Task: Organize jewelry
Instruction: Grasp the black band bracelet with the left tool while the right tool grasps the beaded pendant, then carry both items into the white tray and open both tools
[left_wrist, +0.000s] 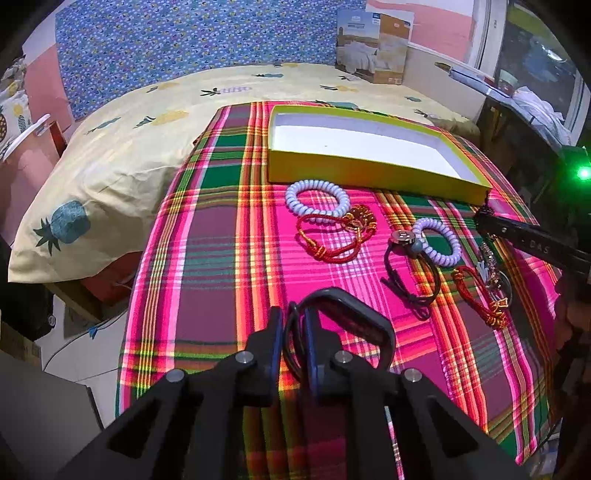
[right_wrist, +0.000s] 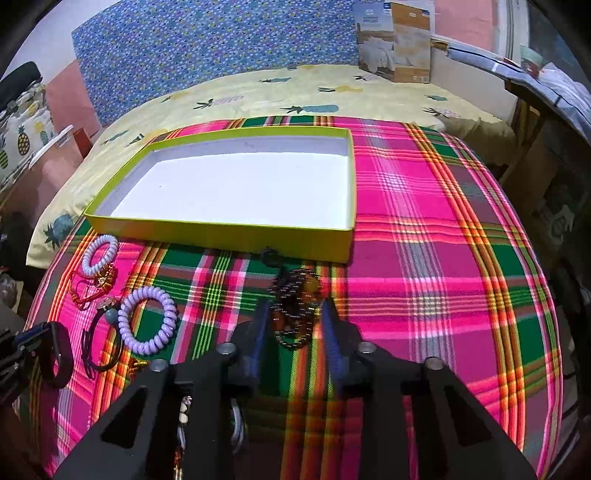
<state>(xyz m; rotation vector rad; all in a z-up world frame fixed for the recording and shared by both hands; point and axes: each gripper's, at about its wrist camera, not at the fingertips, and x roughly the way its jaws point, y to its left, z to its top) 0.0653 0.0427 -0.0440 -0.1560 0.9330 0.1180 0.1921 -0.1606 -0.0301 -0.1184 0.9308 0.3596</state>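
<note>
Plaid cloth (right_wrist: 424, 258), loud pink/green, covered the bed, w/ a yellow tray (right_wrist: 221, 230) on it, white inside and nothing in it yet. All the jewelry lay on the near side of that tray, none in it.

Left gripper (left_wrist: 293, 332) was narrow, pads pinching a black bangle (left_wrist: 373, 325), a squarish hoop w/ a thin dark band looped beside it; well short of the tray, close to the cloth. Right gripper (right_wrist: 293, 317) was also drawn in, its fingers either side of a beaded bracelet (right_wrist: 295, 306), a dark bunched strand w/ amber beads, just in front of the tray's near wall. Couldn't tell if the pads actually pressed the beads or only flanked them.

Nearer the tray's left corner sat a lilac coil band (left_wrist: 317, 203) touching a red cord bracelet (left_wrist: 332, 236). A second coil band (left_wrist: 437, 242) lay touching a dark cord w/ a metal button (left_wrist: 404, 236); another red cord (left_wrist: 480, 299) further toward the near edge.

Risks, imo: the bangle is held by one edge, so it could swing or slip out on the lift. The bead strand is loose and heaped; a partial pinch could leave loops trailing and snag the tray wall, or drop beads short of it. The cloth is soft, so a low grab might catch fabric and drag the tray too.
</note>
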